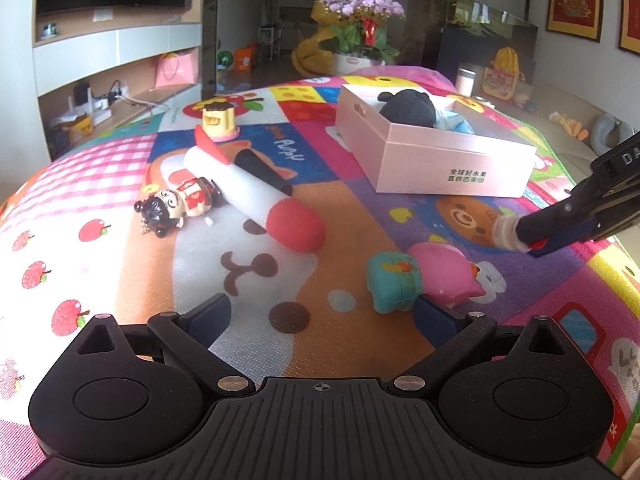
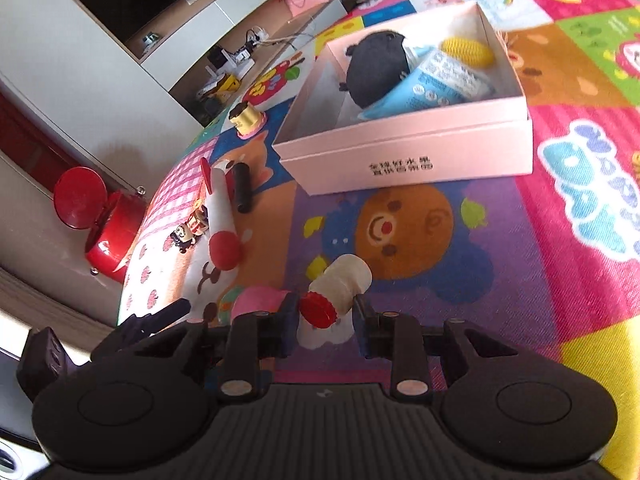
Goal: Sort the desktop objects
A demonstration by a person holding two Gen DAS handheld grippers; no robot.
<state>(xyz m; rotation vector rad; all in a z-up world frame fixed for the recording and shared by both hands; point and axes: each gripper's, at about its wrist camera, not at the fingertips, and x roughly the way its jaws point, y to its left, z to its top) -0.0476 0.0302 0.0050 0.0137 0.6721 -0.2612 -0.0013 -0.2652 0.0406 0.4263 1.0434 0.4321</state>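
The right gripper [image 2: 325,322] is clamped on a small white bottle [image 2: 346,280] with a red cap [image 2: 319,312], held just above the colourful play mat [image 2: 560,280] on the near side of the pink box [image 2: 420,152], over the printed bear face; in the left wrist view the same gripper [image 1: 524,236] comes in from the right edge with the bottle [image 1: 506,232] sticking out of its tip. The left gripper [image 1: 324,316] is spread wide with nothing between its fingers, low over the mat well in front of the box. Its right finger [image 1: 434,316] sits just beside a teal toy [image 1: 394,284] and a pink toy [image 1: 448,272], which lie touching each other nearer the camera than the box. The box is open and holds a dark plush toy [image 2: 376,72], a blue tube [image 2: 436,84] and a yellow ball [image 2: 466,50]. To the left of the box lie a white foam rocket [image 1: 256,196] with a red nose, a black marker [image 1: 266,172] resting against it, and a small doll figure [image 1: 176,208] touching its far side. A yellow pudding-shaped toy [image 1: 218,122] stands beyond them, also left of the box.
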